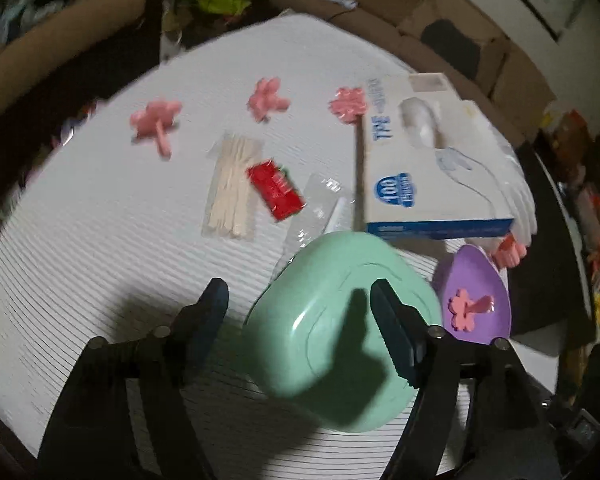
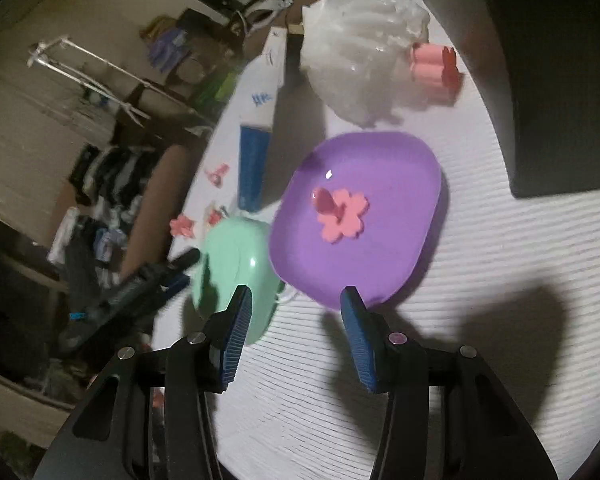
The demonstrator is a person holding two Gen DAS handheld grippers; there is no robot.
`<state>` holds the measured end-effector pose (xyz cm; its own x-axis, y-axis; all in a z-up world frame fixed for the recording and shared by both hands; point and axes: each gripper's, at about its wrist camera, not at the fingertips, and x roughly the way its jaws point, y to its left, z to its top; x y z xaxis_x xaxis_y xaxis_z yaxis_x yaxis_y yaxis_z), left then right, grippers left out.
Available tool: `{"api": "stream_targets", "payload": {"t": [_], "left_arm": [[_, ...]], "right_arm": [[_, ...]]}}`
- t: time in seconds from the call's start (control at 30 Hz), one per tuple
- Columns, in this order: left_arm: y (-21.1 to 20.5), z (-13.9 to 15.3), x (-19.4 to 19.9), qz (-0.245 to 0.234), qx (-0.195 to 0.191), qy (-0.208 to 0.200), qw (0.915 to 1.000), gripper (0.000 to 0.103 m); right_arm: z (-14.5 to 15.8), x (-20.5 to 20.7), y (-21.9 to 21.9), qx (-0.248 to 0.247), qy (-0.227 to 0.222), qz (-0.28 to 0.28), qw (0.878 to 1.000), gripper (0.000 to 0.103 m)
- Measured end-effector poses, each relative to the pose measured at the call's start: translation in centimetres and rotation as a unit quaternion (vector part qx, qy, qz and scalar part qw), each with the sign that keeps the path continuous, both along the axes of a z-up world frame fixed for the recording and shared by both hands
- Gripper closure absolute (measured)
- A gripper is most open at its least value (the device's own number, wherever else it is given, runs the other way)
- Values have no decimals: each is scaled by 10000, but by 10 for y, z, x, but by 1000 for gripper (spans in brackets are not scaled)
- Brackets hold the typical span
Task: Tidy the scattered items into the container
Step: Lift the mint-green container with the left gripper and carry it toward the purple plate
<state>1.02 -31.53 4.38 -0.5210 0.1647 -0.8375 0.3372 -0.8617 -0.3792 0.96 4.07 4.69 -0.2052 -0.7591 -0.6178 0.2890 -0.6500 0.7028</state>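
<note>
A mint-green dish (image 1: 332, 320) lies bottom-up and tilted on the white ribbed table (image 1: 100, 240). My left gripper (image 1: 300, 304) is open over it: the right finger overlaps the dish, the left finger stands clear of its edge. Beside it sits a purple plate (image 2: 364, 216) holding one pink flower piece (image 2: 342, 216). My right gripper (image 2: 298, 316) is open just short of the plate's near rim, nothing between its fingers. Three more pink flowers (image 1: 156, 120) (image 1: 266, 98) (image 1: 348, 104) lie at the far side. A packet of wooden sticks (image 1: 232, 188), a red packet (image 1: 276, 192) and a clear wrapper (image 1: 320, 208) lie mid-table.
A white and blue glove box (image 1: 420, 160) stands behind the dishes. A clear bag of white items (image 2: 360, 60) and a pink flower stack (image 2: 436, 66) lie beyond the plate. A black object (image 2: 560, 100) sits at the right. Cluttered furniture surrounds the table.
</note>
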Motion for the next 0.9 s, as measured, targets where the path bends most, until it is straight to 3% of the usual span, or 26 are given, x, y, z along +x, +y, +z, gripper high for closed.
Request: {"api": "stream_targets", "payload": {"t": [0.13, 0.27, 0.33, 0.53, 0.6, 0.63, 0.7, 0.8, 0.9], "left_arm": [[-2, -13, -2, -47, 651, -36, 9979, 34], [-2, -19, 2, -129, 1549, 10, 9878, 34], [-4, -13, 6, -160, 1708, 82, 9851, 34], [7, 10, 24, -735, 2764, 517, 9568, 34], [23, 11, 26, -1103, 3284, 625, 9360, 34], [30, 12, 24, -1233, 3400, 624, 9302, 34], [55, 22, 20, -1604, 3401, 672, 9242, 34], [90, 40, 12, -2042, 3157, 781, 9233, 34], [120, 53, 7, -2276, 2792, 785, 9295, 34]], "right_arm": [[-6, 2, -31, -128, -177, 443, 9988, 54], [-15, 9, -66, -21, -216, 733, 9971, 52], [-12, 13, -69, -21, -121, 746, 9971, 50], [-4, 23, -56, -215, -261, 985, 9946, 51], [-3, 27, -49, -247, -336, 1037, 9937, 51], [-4, 31, -44, -252, -393, 1073, 9931, 51], [-3, 39, -35, -183, -422, 1164, 9921, 51], [5, 51, -16, 71, -261, 1159, 9929, 51], [25, 62, 12, 634, 407, 922, 9929, 50]]}}
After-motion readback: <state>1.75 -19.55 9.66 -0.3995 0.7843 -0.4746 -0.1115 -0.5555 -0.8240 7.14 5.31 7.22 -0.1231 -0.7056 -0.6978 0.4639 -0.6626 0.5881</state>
